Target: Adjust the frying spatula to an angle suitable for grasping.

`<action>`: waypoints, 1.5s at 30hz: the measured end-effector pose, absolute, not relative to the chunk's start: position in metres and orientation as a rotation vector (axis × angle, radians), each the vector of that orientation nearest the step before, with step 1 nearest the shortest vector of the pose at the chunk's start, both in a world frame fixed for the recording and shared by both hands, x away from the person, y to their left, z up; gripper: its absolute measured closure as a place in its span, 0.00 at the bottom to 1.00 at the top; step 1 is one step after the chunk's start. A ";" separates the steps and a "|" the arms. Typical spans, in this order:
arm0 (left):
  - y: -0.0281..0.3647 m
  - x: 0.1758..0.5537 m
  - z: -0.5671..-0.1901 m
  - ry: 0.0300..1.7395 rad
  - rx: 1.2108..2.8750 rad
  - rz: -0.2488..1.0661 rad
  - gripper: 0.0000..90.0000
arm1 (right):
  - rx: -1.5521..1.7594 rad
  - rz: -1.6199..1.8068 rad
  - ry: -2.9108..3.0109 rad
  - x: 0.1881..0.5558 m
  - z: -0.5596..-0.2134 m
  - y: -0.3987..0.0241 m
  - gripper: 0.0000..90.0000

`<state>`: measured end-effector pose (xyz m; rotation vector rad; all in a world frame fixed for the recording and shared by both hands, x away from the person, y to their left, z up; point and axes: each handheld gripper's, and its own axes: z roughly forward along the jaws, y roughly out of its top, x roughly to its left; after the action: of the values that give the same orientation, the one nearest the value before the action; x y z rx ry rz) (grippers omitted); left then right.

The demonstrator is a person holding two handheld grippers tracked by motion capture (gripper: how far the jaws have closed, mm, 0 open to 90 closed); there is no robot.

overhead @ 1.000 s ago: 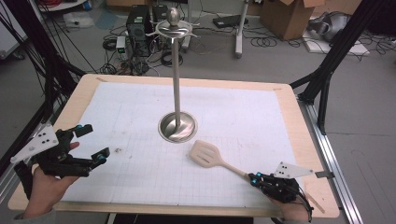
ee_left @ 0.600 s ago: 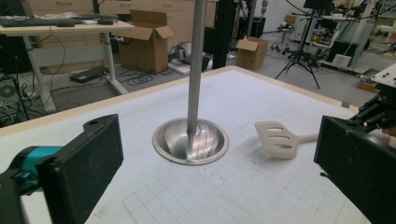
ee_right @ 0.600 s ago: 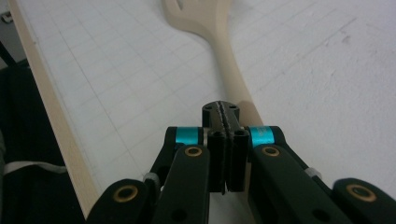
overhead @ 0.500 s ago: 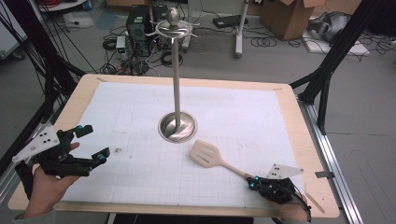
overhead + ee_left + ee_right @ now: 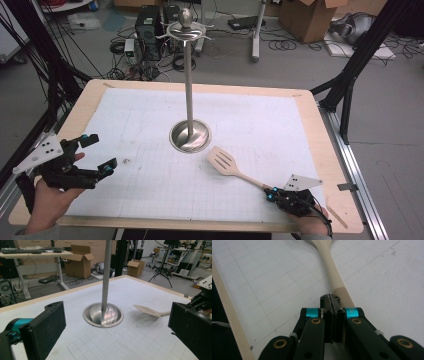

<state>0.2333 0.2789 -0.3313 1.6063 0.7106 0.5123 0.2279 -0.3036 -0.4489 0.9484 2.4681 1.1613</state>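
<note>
A pale wooden slotted spatula [image 5: 222, 161] lies on the white gridded mat, its handle running toward the front right. My right gripper [image 5: 270, 192] sits low at the end of that handle. In the right gripper view its pads [image 5: 333, 301] meet with nothing between them, and the spatula handle [image 5: 329, 270] passes just under and to the right of the tips. My left gripper [image 5: 101, 150] hovers at the front left, jaws wide open and empty. In the left gripper view it [image 5: 120, 322] faces the stand's dish [image 5: 103, 315] and the spatula [image 5: 147, 310].
A tall metal stand [image 5: 190, 136] with a round dish base and hooks at its top rises from the middle of the mat. The wooden table edge [image 5: 330, 150] runs along the right. Black frame struts, cables and cardboard boxes surround the table.
My right gripper has settled slightly lower at the spatula handle's end. The left gripper, the spatula and the stand have not moved.
</note>
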 end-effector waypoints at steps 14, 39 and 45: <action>0.275 0.233 -0.332 0.705 1.625 0.522 0.03 | 0.938 1.142 2.418 0.235 -0.449 -0.308 1.00; 0.273 0.234 -0.333 0.711 1.630 0.516 0.03 | 1.007 1.127 2.362 0.253 -0.450 -0.317 1.00; 0.274 0.234 -0.332 0.711 1.629 0.518 0.03 | 1.014 1.127 2.356 0.257 -0.450 -0.319 1.00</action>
<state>0.2337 0.2744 -0.3318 1.6292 0.7113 0.5181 0.2571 -0.3188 -0.4504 1.0137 2.3558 1.1274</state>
